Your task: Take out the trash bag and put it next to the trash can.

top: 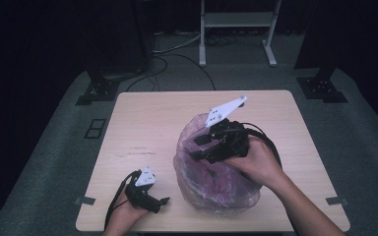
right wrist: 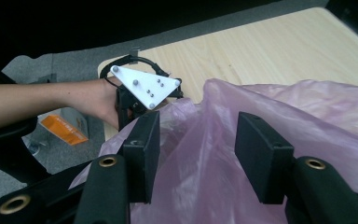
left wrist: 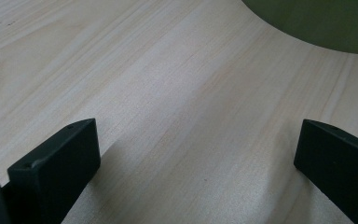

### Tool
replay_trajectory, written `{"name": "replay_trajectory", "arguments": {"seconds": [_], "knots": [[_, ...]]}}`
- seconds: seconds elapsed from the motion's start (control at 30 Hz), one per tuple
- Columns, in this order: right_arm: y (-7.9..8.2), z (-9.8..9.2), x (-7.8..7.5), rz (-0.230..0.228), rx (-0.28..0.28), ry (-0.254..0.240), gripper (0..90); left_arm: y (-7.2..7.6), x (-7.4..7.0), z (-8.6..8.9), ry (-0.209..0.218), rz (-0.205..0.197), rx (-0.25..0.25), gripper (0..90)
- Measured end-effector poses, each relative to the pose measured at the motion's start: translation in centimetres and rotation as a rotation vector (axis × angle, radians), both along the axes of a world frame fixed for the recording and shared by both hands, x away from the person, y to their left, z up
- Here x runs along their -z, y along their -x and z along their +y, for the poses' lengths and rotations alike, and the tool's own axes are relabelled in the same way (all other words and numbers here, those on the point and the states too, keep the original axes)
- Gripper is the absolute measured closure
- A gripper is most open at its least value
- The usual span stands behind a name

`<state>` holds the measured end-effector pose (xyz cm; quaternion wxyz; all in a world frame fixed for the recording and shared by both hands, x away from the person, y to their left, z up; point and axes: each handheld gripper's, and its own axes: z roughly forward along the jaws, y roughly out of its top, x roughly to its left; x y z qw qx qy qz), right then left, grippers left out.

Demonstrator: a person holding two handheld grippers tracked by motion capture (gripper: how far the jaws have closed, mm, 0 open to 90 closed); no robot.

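No readable text, labels, brands or numbers anywhere. Orange packet (right wrist: 64, 129) on the floor in the right gripper view looks printed, too blurred to read. Faint marks on the table (top: 142, 123), illegible.

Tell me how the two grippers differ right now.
The left gripper lies low by the table's near edge, jaws wide apart over bare wood. The right gripper is raised over the pink bag, jaws partly open with bag film between them, not pinched. Both are black, hand-held, and carry a pale three-cornered plate.
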<state>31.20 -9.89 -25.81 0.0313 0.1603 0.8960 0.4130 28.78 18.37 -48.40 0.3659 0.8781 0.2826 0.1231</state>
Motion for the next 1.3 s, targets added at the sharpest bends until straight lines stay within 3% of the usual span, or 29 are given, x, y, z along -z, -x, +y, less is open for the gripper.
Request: {"name": "replay_trajectory", "arguments": {"seconds": [0.53, 0.7, 0.83, 0.93, 1.07, 1.3], "knots": [[-0.4, 3.3, 2.2, 0.032, -0.051, 0.039, 50.4, 0.0, 0.0, 0.0, 0.001, 0.000, -0.001, 0.0], [-0.4, 3.2, 2.2, 0.052, -0.072, 0.027, 62.0, 0.0, 0.0, 0.0, 0.001, 0.000, -0.001, 0.0], [-0.5, 3.2, 2.3, 0.077, -0.094, 0.011, 77.7, 0.0, 0.0, 0.0, 0.001, 0.000, 0.000, 0.0], [-0.3, 3.2, 2.2, 0.054, -0.104, 0.027, 88.3, 0.0, 0.0, 0.0, 0.000, 0.000, 0.000, 0.0], [-0.2, 3.1, 2.3, 0.035, -0.093, 0.040, 90.0, 0.0, 0.0, 0.0, 0.001, 0.000, 0.000, 0.0], [-0.3, 1.8, 0.9, -0.008, -0.052, -0.034, 90.0, 0.0, 0.0, 0.0, 0.001, 0.000, 0.000, 0.0]]}}
